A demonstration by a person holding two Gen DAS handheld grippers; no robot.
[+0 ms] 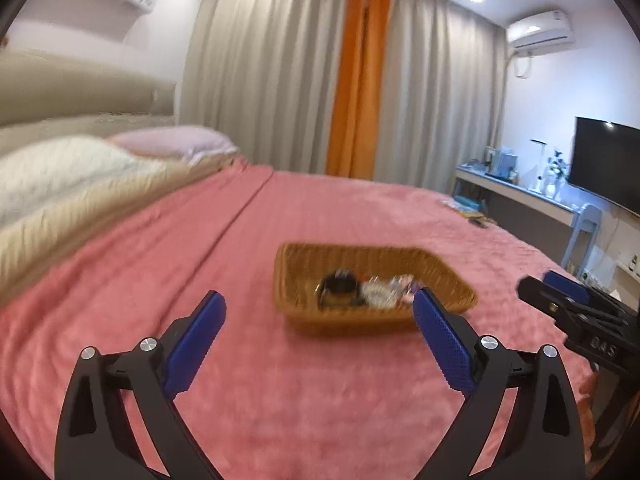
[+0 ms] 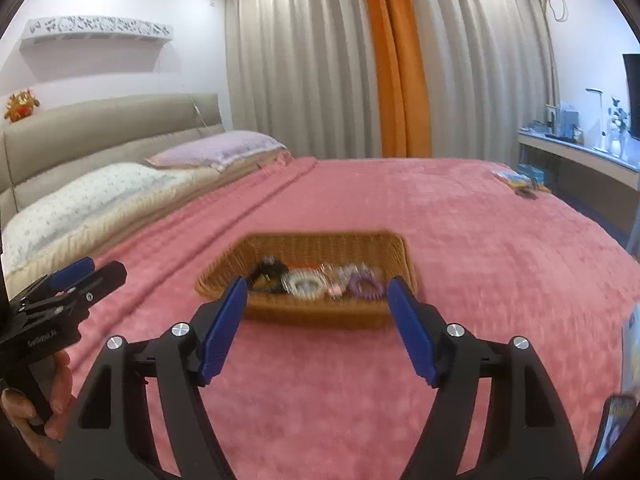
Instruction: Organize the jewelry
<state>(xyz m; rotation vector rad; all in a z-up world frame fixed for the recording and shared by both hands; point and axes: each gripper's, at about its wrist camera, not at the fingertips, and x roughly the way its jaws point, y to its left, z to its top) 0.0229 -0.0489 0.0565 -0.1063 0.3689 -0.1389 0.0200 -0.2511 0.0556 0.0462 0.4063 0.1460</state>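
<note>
A brown wicker basket (image 1: 448,276) (image 2: 320,246) sits on the pink bedspread (image 1: 320,220) (image 2: 480,220). It holds a black item (image 1: 340,285) (image 2: 270,272), a white bracelet (image 2: 304,282) and a purple coil ring (image 2: 364,285), all blurred. My left gripper (image 1: 318,304) is open and empty, short of the basket. My right gripper (image 2: 318,292) is open and empty, just in front of the basket's near rim. Each gripper also shows at the other view's edge, the right one (image 1: 560,300) and the left one (image 2: 84,276).
Two pillows (image 2: 120,188) and a beige headboard (image 2: 100,124) lie at the left. A desk (image 2: 580,156) with small items and a TV (image 1: 604,160) stand at the right. Small items (image 2: 520,182) lie on the bed's far right corner. Curtains hang behind.
</note>
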